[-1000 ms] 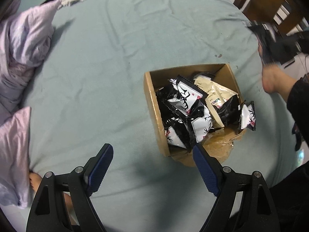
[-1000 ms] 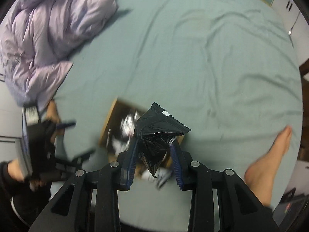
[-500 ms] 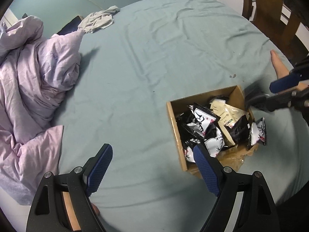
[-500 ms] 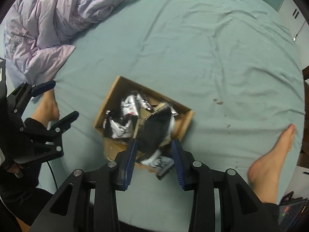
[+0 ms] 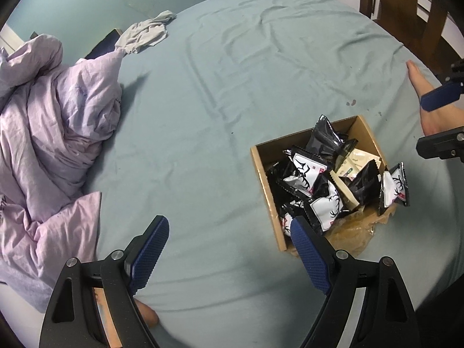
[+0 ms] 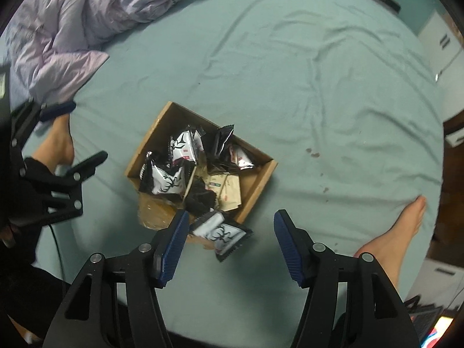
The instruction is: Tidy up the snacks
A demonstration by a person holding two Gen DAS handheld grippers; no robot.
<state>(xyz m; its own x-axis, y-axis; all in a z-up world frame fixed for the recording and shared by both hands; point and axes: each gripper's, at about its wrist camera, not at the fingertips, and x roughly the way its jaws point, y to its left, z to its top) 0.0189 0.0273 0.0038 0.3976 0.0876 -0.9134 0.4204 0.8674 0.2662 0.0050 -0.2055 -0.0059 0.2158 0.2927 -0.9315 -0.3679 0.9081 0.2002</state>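
At the bottom of the right wrist view my right gripper (image 6: 229, 243) has its blue ribbed jaws opening, nothing clamped between them — only bedsheet and one black-and-white foil snack packet with an antler print (image 6: 221, 233) lying beyond the left pad, outside the box. Just past it, at frame centre, sits the shallow brown cardboard box (image 6: 262, 182), heaped with similar black, white and beige sachets (image 6: 223, 188). Low in the left wrist view, my left gripper (image 5: 229, 243) stands wide apart and empty, the box to its right.

I judge these packets light, crinkly and slick; the air-puffed middles would likely squirm out of a pinch. I'd take the stray one by its flat serrated seal edge, where the foil is stiff. The box looks flimsy, so nudging it may spill more.

Farther up, the pale green bedsheet (image 6: 290, 72) runs to a rumpled lilac duvet (image 6: 95, 8) at upper left.
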